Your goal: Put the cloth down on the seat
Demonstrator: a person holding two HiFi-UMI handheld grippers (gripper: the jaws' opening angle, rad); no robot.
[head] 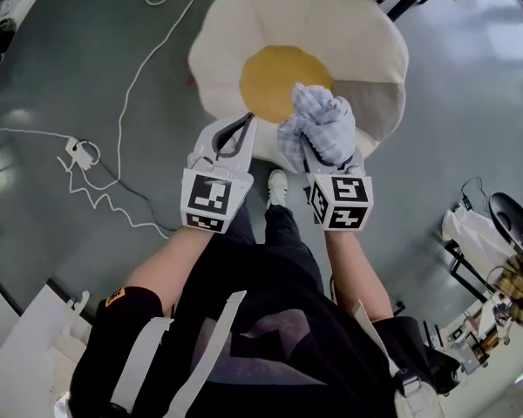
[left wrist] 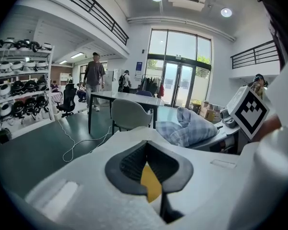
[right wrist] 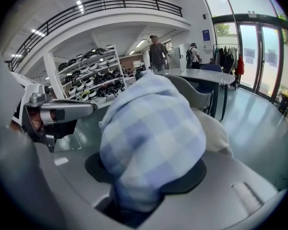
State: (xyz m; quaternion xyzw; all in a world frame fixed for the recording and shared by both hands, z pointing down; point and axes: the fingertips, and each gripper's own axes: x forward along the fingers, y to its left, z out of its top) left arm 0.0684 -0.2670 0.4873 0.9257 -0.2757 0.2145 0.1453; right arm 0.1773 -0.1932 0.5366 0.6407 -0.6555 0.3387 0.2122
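Note:
The seat is a floor cushion (head: 331, 33) shaped like a fried egg, white with a yellow middle (head: 275, 77). A blue and white checked cloth (head: 318, 120) is bunched in my right gripper (head: 321, 151), which is shut on it above the cushion's near edge. In the right gripper view the cloth (right wrist: 153, 133) bulges out over the jaws and hides the fingertips. My left gripper (head: 247, 120) hangs just left of it over the same edge. Its jaws are shut with nothing between them. The left gripper view shows the cloth (left wrist: 189, 128) to the right.
A white cable (head: 131, 85) snakes over the grey floor left of the cushion. The person's shoe (head: 277, 185) stands just below the cushion. A white bag (head: 26, 355) lies at lower left, clutter (head: 479, 229) at right. A table, a chair (left wrist: 127, 114) and a walking person (left wrist: 93, 78) are farther off.

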